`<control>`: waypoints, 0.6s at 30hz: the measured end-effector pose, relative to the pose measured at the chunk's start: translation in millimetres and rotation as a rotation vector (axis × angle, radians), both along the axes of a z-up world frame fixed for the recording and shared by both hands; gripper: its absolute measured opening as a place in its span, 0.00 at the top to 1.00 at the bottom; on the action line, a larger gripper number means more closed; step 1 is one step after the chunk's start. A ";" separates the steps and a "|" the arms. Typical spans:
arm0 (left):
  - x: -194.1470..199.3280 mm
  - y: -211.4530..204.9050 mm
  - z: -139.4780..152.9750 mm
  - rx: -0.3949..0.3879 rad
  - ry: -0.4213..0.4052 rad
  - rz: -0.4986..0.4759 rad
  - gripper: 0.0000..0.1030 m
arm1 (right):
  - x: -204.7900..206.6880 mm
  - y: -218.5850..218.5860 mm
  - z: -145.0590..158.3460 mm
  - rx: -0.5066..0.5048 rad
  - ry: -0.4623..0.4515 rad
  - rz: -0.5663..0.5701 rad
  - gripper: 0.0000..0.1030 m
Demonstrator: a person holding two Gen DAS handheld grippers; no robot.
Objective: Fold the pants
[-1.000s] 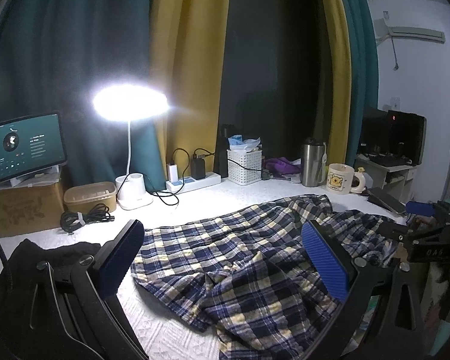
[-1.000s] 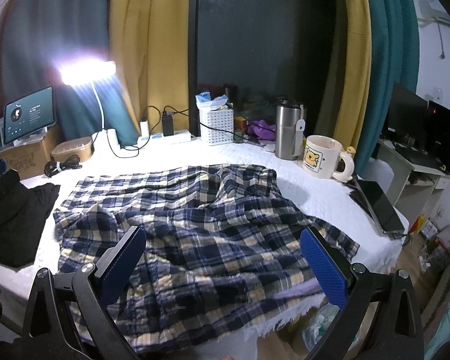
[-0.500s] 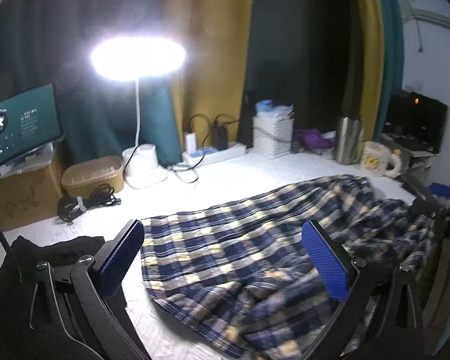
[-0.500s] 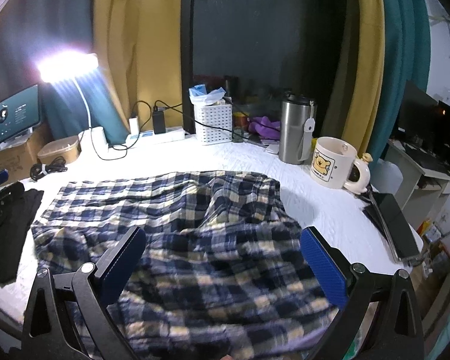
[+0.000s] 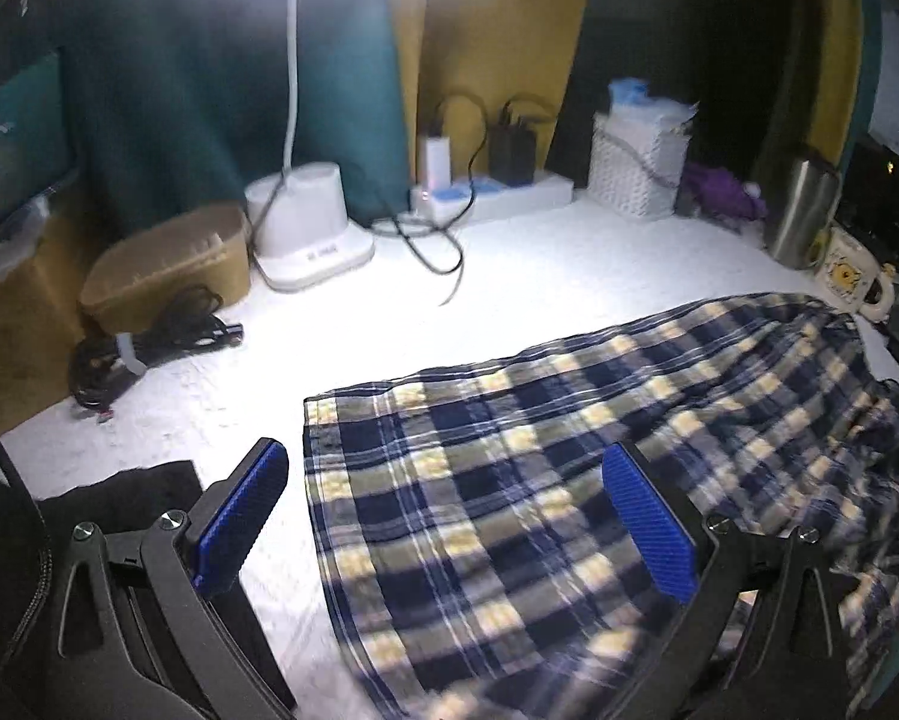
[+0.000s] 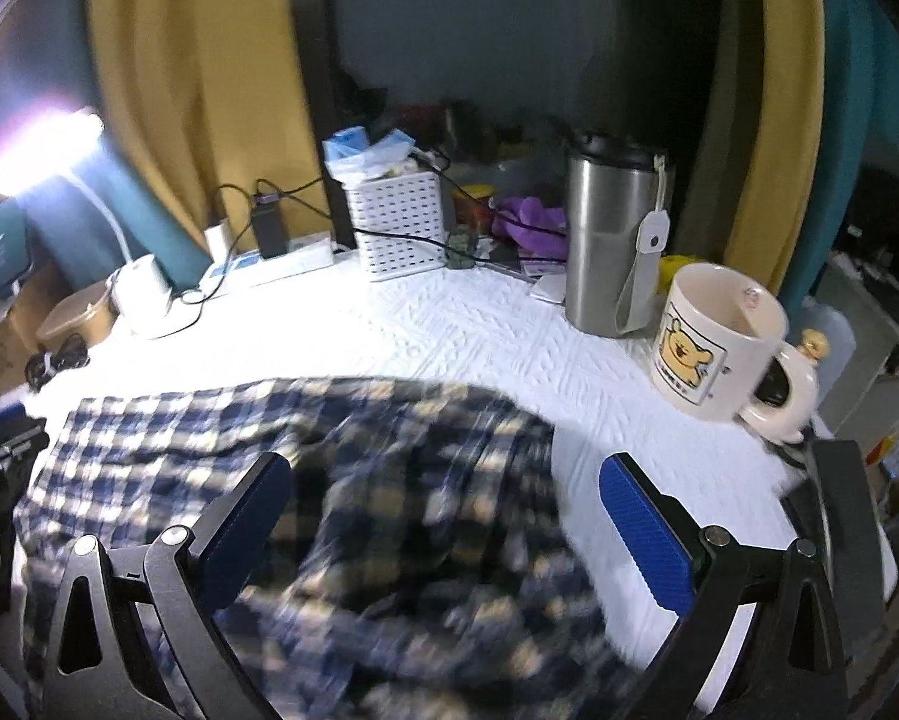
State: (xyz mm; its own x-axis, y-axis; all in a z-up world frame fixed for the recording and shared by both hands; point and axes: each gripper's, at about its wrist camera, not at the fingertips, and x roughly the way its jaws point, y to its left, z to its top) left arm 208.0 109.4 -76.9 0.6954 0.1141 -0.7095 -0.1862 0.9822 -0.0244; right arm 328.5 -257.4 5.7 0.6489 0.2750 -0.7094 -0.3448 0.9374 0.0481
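Note:
Navy and cream plaid pants lie spread on the white textured table cover. My left gripper hovers open over their left hem end, blue pads wide apart, nothing between them. In the right wrist view the same pants look blurred and rumpled below the camera. My right gripper is open above their right end, close to the cloth. Its right pad is over bare table cover.
A black garment lies left of the pants. Along the back stand a lamp base, a tan box, a coiled cable, a power strip, a white basket, a steel tumbler and a bear mug.
Both grippers have dropped lower and moved forward toward the pants. The cloth now fills more of each view. Both stay open.

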 end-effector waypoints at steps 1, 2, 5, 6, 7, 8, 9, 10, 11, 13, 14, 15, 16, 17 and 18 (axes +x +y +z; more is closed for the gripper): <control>4.8 2.9 -2.8 -0.001 0.007 0.005 0.00 | 8.0 -0.7 -1.3 -0.001 0.008 0.000 0.00; 10.1 7.7 -6.4 -0.004 0.017 0.008 0.00 | 16.7 -0.9 -3.3 0.000 0.015 0.003 0.00; 23.9 19.6 -20.6 -0.018 0.068 0.016 0.01 | 41.7 -1.1 -15.8 -0.004 0.081 -0.005 0.07; 27.0 23.6 -25.7 -0.020 0.083 0.025 0.02 | 47.5 0.2 -21.0 -0.002 0.105 -0.001 0.12; 29.3 26.3 -29.5 -0.026 0.092 0.030 0.02 | 53.6 1.5 -26.5 -0.009 0.130 -0.001 0.19; 31.2 29.0 -33.5 -0.035 0.103 0.036 0.02 | 59.6 3.0 -33.4 -0.018 0.154 -0.002 0.22; 32.5 31.2 -37.8 -0.043 0.113 0.040 0.02 | 65.2 4.3 -40.4 -0.020 0.178 0.003 0.22; 33.9 32.3 -41.8 -0.047 0.124 0.041 0.02 | 70.1 5.0 -46.4 -0.020 0.195 0.008 0.23; 35.8 32.4 -46.0 -0.050 0.140 0.039 0.04 | 74.6 5.4 -51.6 -0.023 0.210 0.011 0.24; 39.2 29.5 -49.2 -0.040 0.153 0.027 0.06 | 82.4 7.4 -62.0 -0.022 0.243 0.019 0.27; 40.4 28.3 -49.0 -0.044 0.151 0.014 0.09 | 85.3 9.2 -66.7 -0.022 0.251 0.025 0.32; 42.0 26.1 -49.2 -0.037 0.148 -0.003 0.11 | 87.2 11.6 -70.6 -0.025 0.258 0.033 0.37; 43.4 24.7 -49.6 -0.024 0.151 -0.007 0.12 | 87.3 13.3 -72.0 -0.035 0.241 0.039 0.46; 44.4 22.2 -49.9 -0.013 0.148 -0.011 0.16 | 87.8 15.3 -73.5 -0.033 0.241 0.061 0.68; 43.2 17.7 -48.8 -0.008 0.136 -0.028 0.26 | 88.6 16.7 -74.7 -0.030 0.244 0.075 0.70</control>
